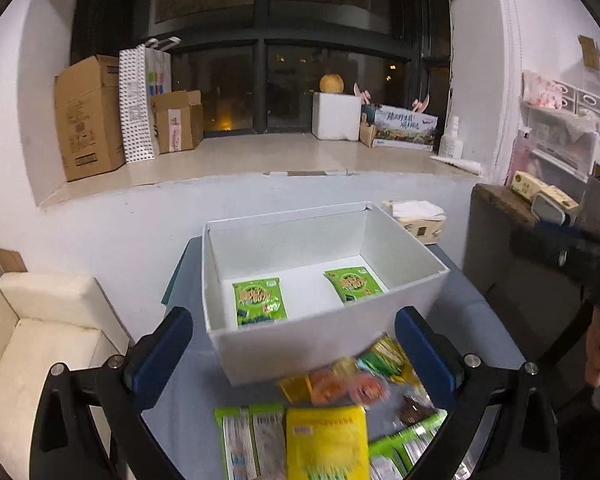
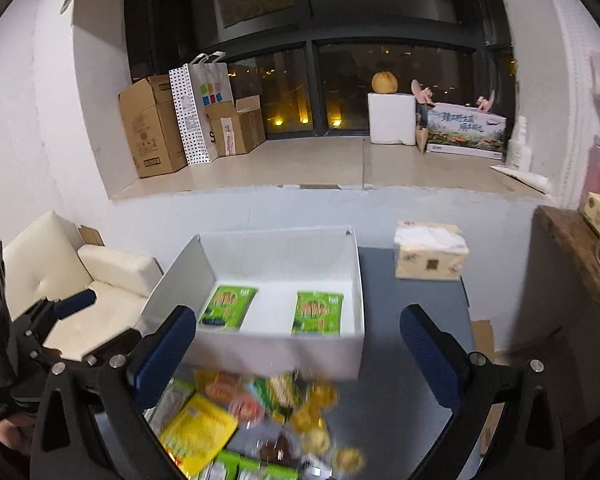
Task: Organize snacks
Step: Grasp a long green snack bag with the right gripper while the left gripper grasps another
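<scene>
A white open box stands on the blue-grey table, also in the right wrist view. Two green snack packets lie flat inside, one left and one right. In front of the box lies a pile of loose snacks: a yellow bag, green packets, orange and pink round sweets and gold-wrapped pieces. My left gripper is open and empty above the pile. My right gripper is open and empty near the box's front wall.
A tissue box sits on the table right of the white box. A cream sofa stands at the left, a dark wooden cabinet at the right. Cardboard boxes and bags line the window ledge behind.
</scene>
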`<state>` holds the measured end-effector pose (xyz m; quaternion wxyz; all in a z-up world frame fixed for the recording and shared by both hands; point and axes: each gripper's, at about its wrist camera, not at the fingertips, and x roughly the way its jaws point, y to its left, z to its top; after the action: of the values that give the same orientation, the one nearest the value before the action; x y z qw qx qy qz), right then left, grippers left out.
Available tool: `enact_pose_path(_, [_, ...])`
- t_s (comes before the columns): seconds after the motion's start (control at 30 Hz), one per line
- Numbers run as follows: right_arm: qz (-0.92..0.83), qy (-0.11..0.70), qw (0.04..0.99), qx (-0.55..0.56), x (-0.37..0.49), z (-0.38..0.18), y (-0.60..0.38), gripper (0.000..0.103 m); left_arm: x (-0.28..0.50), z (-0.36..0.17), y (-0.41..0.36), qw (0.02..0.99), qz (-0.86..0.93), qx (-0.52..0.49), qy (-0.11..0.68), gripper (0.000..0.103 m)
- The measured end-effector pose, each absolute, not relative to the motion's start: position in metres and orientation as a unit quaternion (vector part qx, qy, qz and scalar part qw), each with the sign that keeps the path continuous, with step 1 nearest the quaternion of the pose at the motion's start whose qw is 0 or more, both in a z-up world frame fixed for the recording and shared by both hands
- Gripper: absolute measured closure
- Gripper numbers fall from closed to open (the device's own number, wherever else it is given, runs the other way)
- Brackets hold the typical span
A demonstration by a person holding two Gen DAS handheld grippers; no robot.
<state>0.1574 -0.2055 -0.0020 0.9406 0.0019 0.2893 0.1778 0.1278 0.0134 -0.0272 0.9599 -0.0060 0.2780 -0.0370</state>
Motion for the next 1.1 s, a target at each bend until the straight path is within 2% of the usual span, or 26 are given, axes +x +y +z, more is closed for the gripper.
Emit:
enact_pose_path(0.2, [0.163,0.307,0.938,0.016,0.092,-0.050,-0.217,0.000,0.059,-0.045,0.019,0.958,-0.038,-0.033,0.283,0.000])
enact_pose_path(0.37, [0.155,0.375,0.913,0.049,0.071,-0.107,-0.222,0.000,0.021,-0.063,0.016,0.951,-0.038,-0.034,0.305,0.000])
enact_pose_path(0.77, [0.149,0.445,0.883,-0.014,0.079,-0.160,-0.185,0.001,0.005,-0.083,0.012,0.943,-0.041,-0.032,0.328,0.000])
enact_pose_path(0.83, [0.140,0.458,0.877,-0.027,0.081,-0.171,-0.180,0.004,0.005,-0.089,0.011,0.940,-0.042,-0.033,0.336,0.000])
enact_pose_path(0.9, [0.134,0.467,0.873,-0.041,0.084,-0.180,-0.176,0.021,0.005,-0.096,0.009,0.937,-0.045,-0.033,0.345,0.000])
enact_pose_path(0.93, [0.133,0.473,0.869,-0.050,0.085,-0.185,-0.173,0.033,0.005,-0.099,0.008,0.936,-0.047,-0.032,0.348,0.000])
enact_pose_path(1.1, [0.142,0.469,0.868,-0.079,0.083,-0.191,-0.162,0.032,0.005,-0.108,0.003,0.931,-0.053,-0.031,0.360,0.000])
